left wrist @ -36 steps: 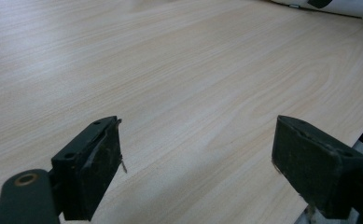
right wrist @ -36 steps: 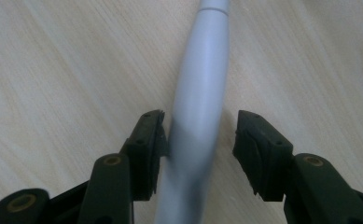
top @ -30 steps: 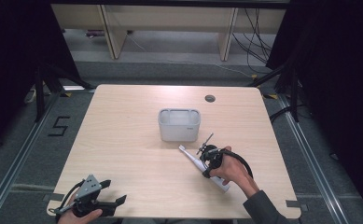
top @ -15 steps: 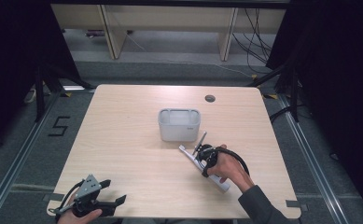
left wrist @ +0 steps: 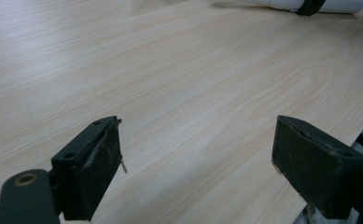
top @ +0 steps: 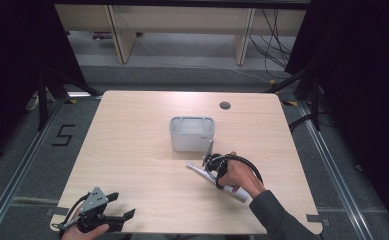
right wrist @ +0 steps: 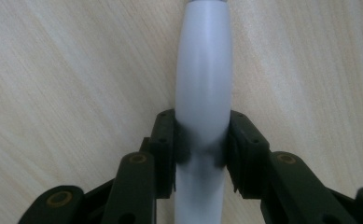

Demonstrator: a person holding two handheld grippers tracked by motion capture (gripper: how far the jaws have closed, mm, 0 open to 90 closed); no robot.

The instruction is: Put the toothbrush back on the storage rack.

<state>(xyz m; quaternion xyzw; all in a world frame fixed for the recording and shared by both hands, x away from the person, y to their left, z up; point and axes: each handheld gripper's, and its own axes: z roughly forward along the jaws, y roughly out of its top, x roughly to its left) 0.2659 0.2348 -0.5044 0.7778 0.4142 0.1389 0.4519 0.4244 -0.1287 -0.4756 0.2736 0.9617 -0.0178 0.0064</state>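
Note:
A white, rounded handle-like stick lies slantwise on the wooden table, right of the middle. My right gripper is shut on it from above, and the hand covers its middle. In the right gripper view both black jaws press the sides of the white stick, with the right gripper close over the tabletop. My left gripper rests at the table's near left corner, open. In the left gripper view the left gripper has bare wood between its wide-apart jaws, and the white stick shows far off.
A grey-white open box stands upright at the table's middle, just beyond the right gripper. A round cable hole sits near the far edge. The table's near edge runs close to my left gripper.
My right hand and gripper have shifted a little to the left along the white stick. The stick and the left gripper have stayed where they were.

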